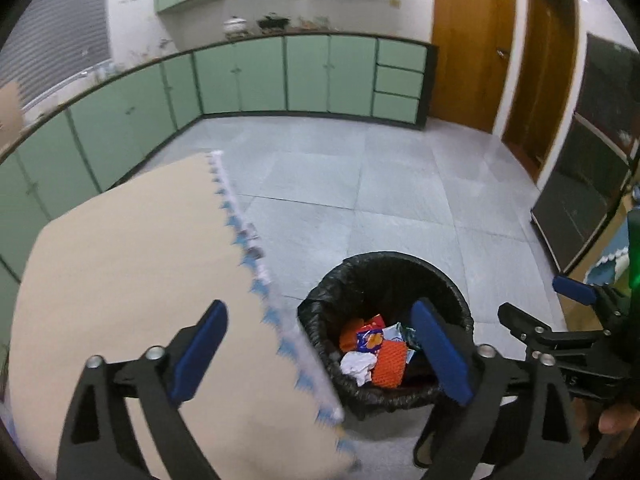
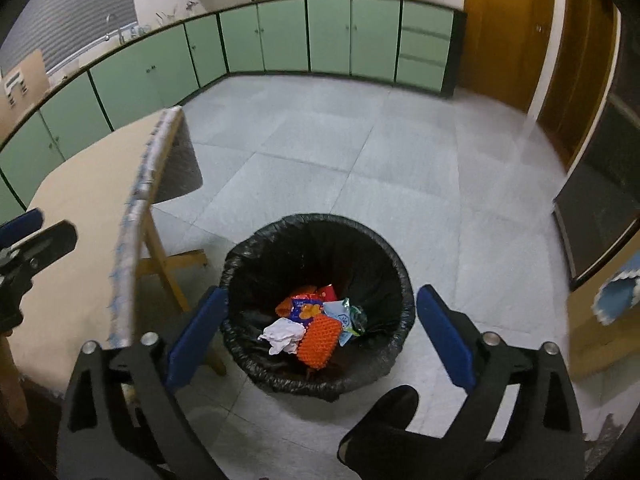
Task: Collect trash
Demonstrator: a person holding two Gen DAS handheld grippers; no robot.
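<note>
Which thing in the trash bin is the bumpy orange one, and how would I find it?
Look at the round bin with the black bag on the grey floor beside the table. Down inside, at the front of the pile, lies the bumpy orange piece, right beside a crumpled white tissue. It is the only thing covered in little knobs; the wrappers behind it are smooth and shiny.

Grey tile floor [image 2: 360, 140]; green cabinets [image 2: 280, 36] along walls; wooden doors [image 1: 472, 40]; beige table [image 1: 120, 260].
</note>
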